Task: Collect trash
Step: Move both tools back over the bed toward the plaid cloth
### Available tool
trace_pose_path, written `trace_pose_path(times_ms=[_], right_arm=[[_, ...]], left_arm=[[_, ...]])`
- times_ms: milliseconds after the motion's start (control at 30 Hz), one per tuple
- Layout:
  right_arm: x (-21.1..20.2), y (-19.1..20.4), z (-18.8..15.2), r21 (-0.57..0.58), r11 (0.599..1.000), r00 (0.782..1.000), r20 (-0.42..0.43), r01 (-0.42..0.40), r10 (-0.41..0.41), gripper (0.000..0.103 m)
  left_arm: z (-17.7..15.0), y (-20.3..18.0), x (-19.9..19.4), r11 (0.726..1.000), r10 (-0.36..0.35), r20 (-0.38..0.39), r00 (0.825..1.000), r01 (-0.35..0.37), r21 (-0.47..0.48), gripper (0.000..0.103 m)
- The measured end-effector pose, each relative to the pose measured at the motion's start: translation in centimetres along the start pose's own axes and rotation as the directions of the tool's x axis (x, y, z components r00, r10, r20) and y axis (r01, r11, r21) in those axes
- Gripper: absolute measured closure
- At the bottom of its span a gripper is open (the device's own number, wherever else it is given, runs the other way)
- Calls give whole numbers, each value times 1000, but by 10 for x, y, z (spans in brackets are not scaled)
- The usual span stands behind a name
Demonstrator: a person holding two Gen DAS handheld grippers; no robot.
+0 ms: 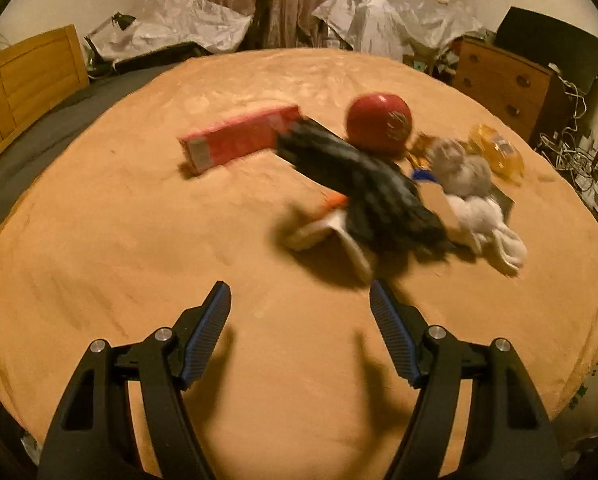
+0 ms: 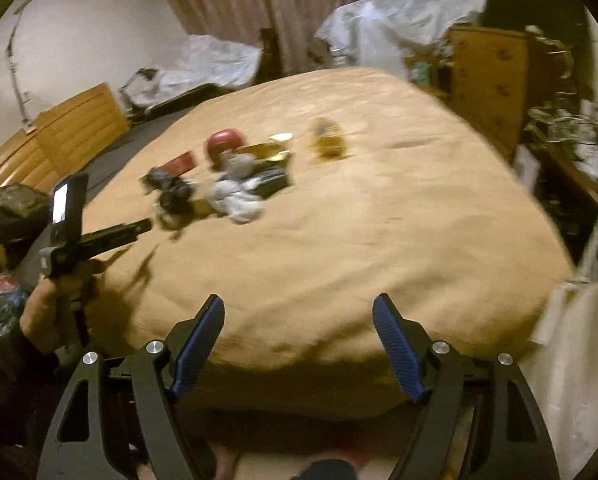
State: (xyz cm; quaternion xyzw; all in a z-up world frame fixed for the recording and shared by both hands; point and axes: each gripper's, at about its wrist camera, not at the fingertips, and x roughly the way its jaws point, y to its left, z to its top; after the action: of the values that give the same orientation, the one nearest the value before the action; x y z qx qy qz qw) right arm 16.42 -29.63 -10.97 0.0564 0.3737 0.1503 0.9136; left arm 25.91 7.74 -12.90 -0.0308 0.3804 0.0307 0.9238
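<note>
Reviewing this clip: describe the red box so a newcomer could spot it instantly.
Start at the orange blanket covering the bed. The clutter sits toward its far side; the red box is the long flat carton at its left end, beside the red ball. It is the only straight-edged red item.

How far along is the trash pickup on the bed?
Nothing looks collected. Both the left gripper and right gripper are open and empty. Still lying on the blanket: red box, red ball, yellow wrapper, crumpled tissues.
</note>
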Motion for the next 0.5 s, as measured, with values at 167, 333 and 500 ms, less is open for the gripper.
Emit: trace_pose_path(times_ms=[167, 333, 500], right_arm=[[62, 60, 37, -59, 980, 982, -35, -190, 188, 38], [125, 131, 82, -183, 946, 963, -75, -267, 257, 49], [182, 185, 120, -298, 922, 968, -105, -249, 228, 49]], left_arm=[[1, 37, 8, 997, 16, -20, 1000, -17, -80, 34], [-2, 43, 19, 998, -7, -44, 999, 5, -64, 34], [-5, 50, 29, 999, -33, -63, 997, 30, -43, 34]])
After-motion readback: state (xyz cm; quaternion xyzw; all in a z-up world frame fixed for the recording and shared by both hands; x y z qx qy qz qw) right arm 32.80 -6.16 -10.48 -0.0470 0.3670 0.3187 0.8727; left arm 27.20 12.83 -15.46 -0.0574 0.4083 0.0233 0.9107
